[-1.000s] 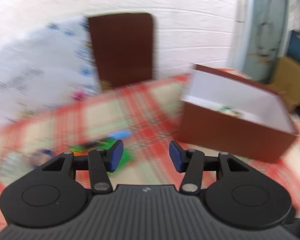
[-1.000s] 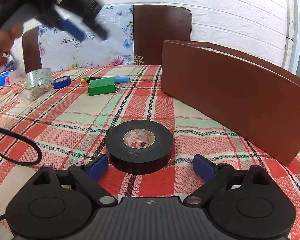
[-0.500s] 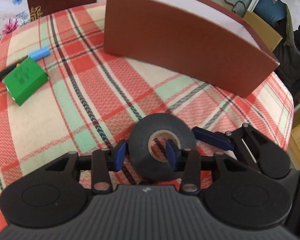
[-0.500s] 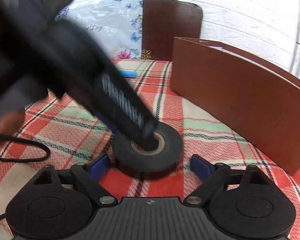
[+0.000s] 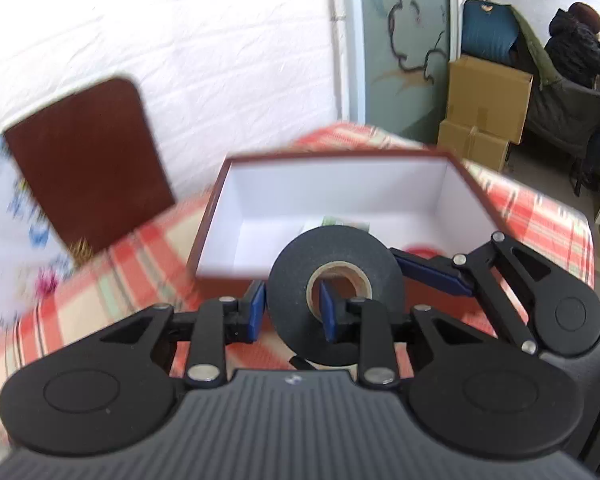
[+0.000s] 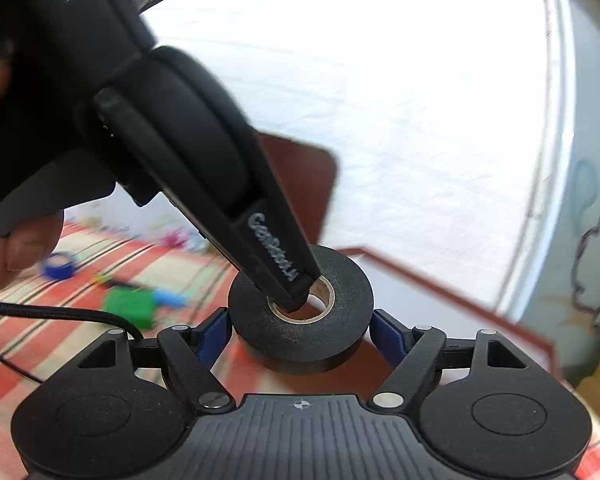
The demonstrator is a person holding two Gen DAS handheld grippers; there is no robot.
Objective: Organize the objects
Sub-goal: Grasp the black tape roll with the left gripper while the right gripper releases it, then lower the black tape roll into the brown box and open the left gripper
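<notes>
Now our left gripper [image 5: 288, 306], jaws just closing, pinches the black tape roll's [image 5: 336, 294] wall, lifted before the open brown cardboard box [image 5: 236, 216]; our right gripper's [image 6: 300, 338] narrowing jaws flank it.

A lived-in home room is showing: plaid tablecloth [image 5: 112, 280], whitewashed brick wall [image 5: 220, 60], stacked cardboard boxes [image 5: 488, 100], someone sitting at the far right edge [image 5: 576, 40].

Only legible text: raised "GenRobot.AI" lettering on left claw [image 6: 296, 300] finger, seen in right wrist view. Paper on far wall too small to read.
</notes>
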